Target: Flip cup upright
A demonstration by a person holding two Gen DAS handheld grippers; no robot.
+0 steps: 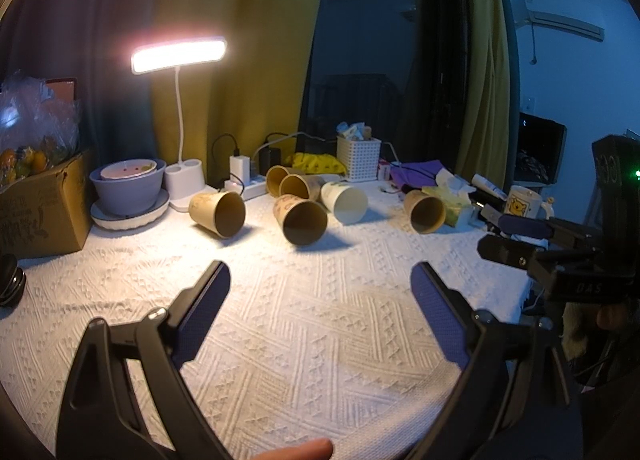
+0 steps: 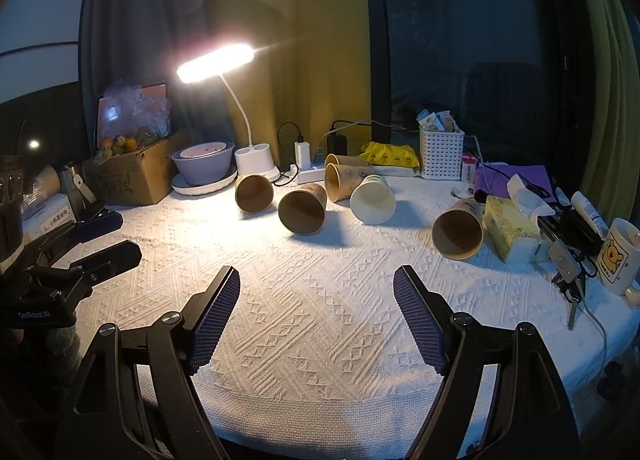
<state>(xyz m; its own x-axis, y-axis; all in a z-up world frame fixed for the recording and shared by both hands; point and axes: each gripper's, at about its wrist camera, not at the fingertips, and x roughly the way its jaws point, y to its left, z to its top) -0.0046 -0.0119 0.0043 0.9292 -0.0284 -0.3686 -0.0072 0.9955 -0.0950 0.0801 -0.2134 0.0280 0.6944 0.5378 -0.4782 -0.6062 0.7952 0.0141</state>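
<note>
Starting with the containers: at ten o'clock on the table a lilac bowl (image 2: 204, 166) sits on a white plate (image 2: 200, 187) with a smaller pinkish dish nested inside it. Left of that, a cardboard box (image 2: 132, 180) carries fruit under a clear plastic bag. Over at one o'clock a white lattice basket (image 2: 441, 156) is stuffed with small packets, and at three o'clock a tissue box (image 2: 510, 232) has a sheet poking up, with a bear mug (image 2: 616, 256) standing upright beyond it. Now the cups, six of them, every one lying on its side on the white textured tablecloth (image 2: 320, 324) with the open mouth facing this way. The brown cup (image 2: 302, 209) at twelve o'clock is dead ahead under the desk lamp (image 2: 216, 62), printed outside, dark inside. A white cup (image 2: 373, 200) lies just beside it toward one o'clock, two more brown ones are tucked behind, one lies at eleven o'clock, and another brown cup (image 2: 458, 229) rests against the tissue box at two o'clock. The right gripper (image 2: 316, 280) hangs low over the cloth, fingers spread wide, holding nothing. The left gripper (image 1: 320, 274) shows the same: blue pads far apart, nothing between them, cups well ahead.
</note>
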